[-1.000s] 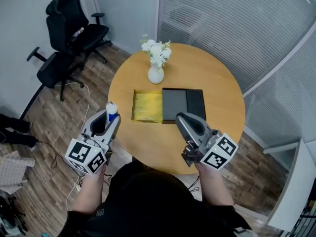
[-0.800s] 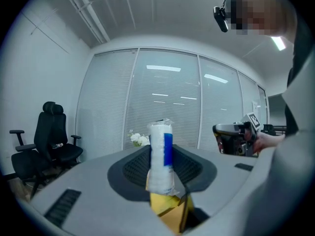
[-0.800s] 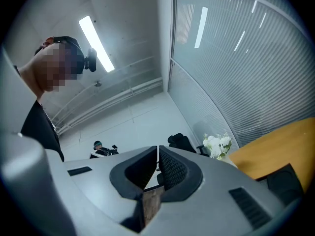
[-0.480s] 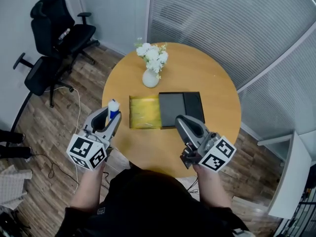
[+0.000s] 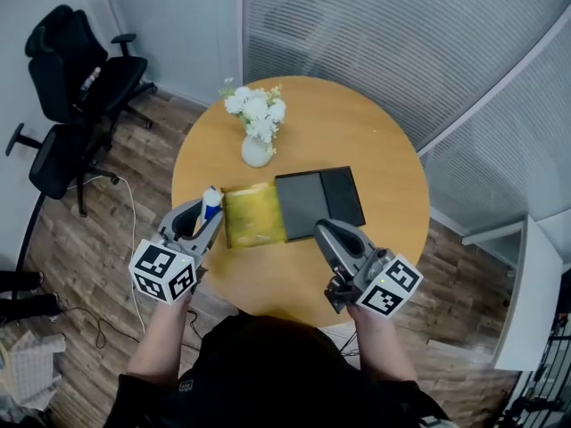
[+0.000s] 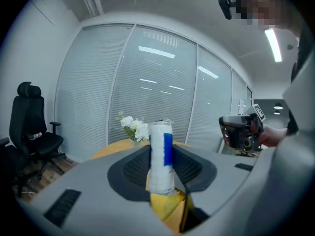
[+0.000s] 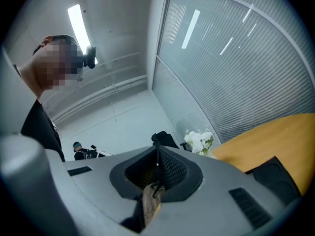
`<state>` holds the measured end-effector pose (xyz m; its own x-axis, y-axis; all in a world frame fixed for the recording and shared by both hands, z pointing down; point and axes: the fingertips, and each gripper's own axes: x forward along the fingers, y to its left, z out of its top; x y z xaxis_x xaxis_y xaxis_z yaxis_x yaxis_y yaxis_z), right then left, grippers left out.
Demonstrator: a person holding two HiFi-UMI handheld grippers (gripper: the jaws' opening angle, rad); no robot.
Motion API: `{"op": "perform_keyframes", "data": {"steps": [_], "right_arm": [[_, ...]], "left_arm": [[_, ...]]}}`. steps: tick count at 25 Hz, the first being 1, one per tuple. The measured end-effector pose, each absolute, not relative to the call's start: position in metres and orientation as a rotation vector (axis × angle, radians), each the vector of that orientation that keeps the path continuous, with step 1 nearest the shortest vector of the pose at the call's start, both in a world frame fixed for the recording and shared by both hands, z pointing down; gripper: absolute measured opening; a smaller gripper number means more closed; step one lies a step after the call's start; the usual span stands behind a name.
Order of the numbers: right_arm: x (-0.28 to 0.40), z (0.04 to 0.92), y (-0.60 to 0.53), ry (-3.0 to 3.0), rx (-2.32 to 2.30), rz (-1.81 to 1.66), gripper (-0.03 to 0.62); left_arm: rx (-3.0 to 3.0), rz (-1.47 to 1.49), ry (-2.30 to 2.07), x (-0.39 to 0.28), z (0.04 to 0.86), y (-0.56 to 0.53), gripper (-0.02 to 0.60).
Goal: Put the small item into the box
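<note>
A small white packet with a blue stripe (image 5: 211,200) stands upright between the jaws of my left gripper (image 5: 203,212), which is shut on it just left of the box. The left gripper view shows the packet (image 6: 161,156) clamped between the pads, with yellow below it. The box (image 5: 252,215) lies open on the round wooden table (image 5: 348,123), showing a yellow inside with its black lid (image 5: 318,198) beside it to the right. My right gripper (image 5: 324,231) hovers at the lid's near edge, its jaws closed together (image 7: 156,173) with nothing held.
A white vase of white flowers (image 5: 256,125) stands on the table behind the box. Two black office chairs (image 5: 76,87) stand on the wood floor at the left. Frosted glass walls curve round the far and right sides. A cable lies on the floor by the table's left edge.
My left gripper has carried the packet rightward, closer to the box's left edge. The right gripper stays by the lid. The head view has swung left.
</note>
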<state>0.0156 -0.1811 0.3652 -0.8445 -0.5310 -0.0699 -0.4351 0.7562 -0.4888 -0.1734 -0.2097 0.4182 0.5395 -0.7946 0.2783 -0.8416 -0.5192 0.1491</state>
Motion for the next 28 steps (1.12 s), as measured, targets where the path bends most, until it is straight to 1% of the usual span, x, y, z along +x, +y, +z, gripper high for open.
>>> {"op": "perform_keyframes", "data": {"steps": [12, 23, 28], "right_arm": [[0.033, 0.393, -0.195, 2.703, -0.868, -0.777, 0.038], [0.035, 0.405, -0.199, 2.681, -0.897, -0.822, 0.038], [0.038, 0.409, -0.196, 2.681, -0.909, -0.837, 0.038]], "left_arm": [[2.479, 0.483, -1.225, -0.15, 0.488, -0.244, 0.14], [2.28, 0.5, -1.038, -0.127, 0.57, -0.251, 0.14], [2.223, 0.566, -1.01, -0.12, 0.606, -0.254, 0.141]]}}
